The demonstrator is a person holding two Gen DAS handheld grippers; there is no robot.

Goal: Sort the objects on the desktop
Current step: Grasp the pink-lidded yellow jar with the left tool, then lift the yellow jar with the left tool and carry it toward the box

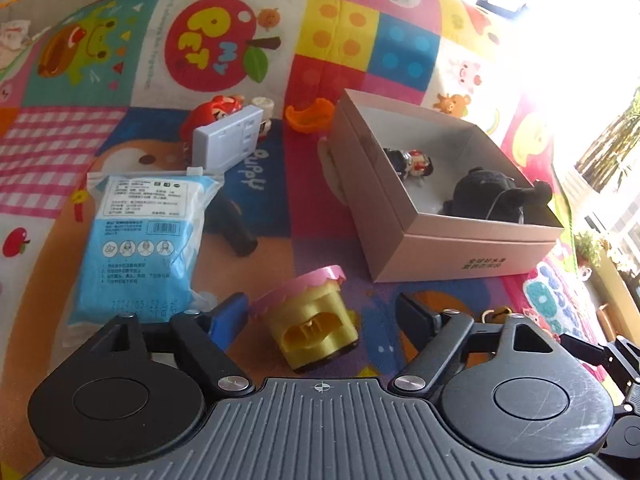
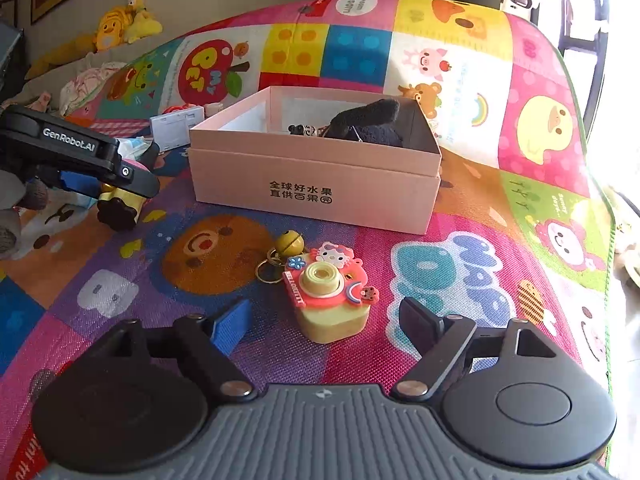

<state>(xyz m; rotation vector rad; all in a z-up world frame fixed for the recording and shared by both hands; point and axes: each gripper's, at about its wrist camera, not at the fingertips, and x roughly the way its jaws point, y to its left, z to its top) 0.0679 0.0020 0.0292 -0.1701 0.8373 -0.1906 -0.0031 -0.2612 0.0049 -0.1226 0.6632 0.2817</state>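
box: 1 | figurines: 1 in box, 1 outside | black plush: 1 | yellow tub: 1 | mask pack: 1 | white case: 1 | orange cup: 1 | camera keychain: 1 | bell: 1 | mat: 1

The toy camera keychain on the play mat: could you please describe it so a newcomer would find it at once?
Start at the pink cardboard box on the colourful play mat. Just in front of its printed side lies the toy camera keychain, between the open jaws of the right gripper. It alone has a red cartoon-cat front, a cream body and a yellow bell on its ring.
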